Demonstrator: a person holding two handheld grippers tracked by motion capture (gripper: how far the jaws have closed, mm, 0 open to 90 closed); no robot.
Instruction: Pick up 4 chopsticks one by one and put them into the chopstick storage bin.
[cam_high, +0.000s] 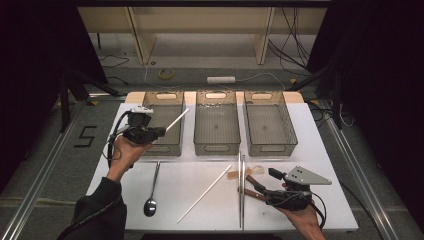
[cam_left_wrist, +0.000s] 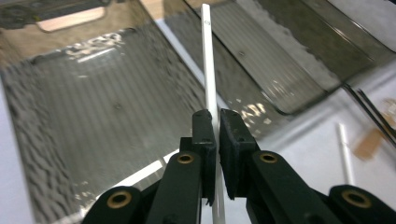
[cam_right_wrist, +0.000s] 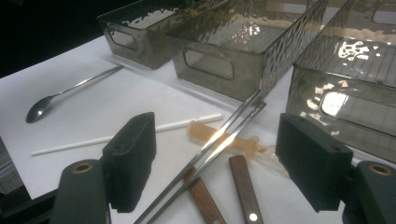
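My left gripper (cam_high: 159, 131) is shut on a white straw (cam_high: 177, 120), held over the left smoky plastic bin (cam_high: 162, 125). In the left gripper view the white straw (cam_left_wrist: 209, 74) runs up from between the black pads (cam_left_wrist: 205, 135) above the ribbed floor of the left bin (cam_left_wrist: 93, 130). My right gripper (cam_high: 265, 175) rests at the table's front right, open and holding nothing; in the right gripper view its pads (cam_right_wrist: 133, 158) stand far apart. Beyond them lie long metal tongs (cam_right_wrist: 219, 149), two wooden handles (cam_right_wrist: 245, 186) and a second white straw (cam_right_wrist: 126, 134).
Three bins stand in a row at the back: the left one, a middle bin (cam_high: 216, 125) and a right bin (cam_high: 270, 125). A long metal spoon (cam_high: 152, 192), the second straw (cam_high: 205, 192), the tongs (cam_high: 241, 185) and a tan packet (cam_high: 235, 175) lie on the white table (cam_high: 325, 150).
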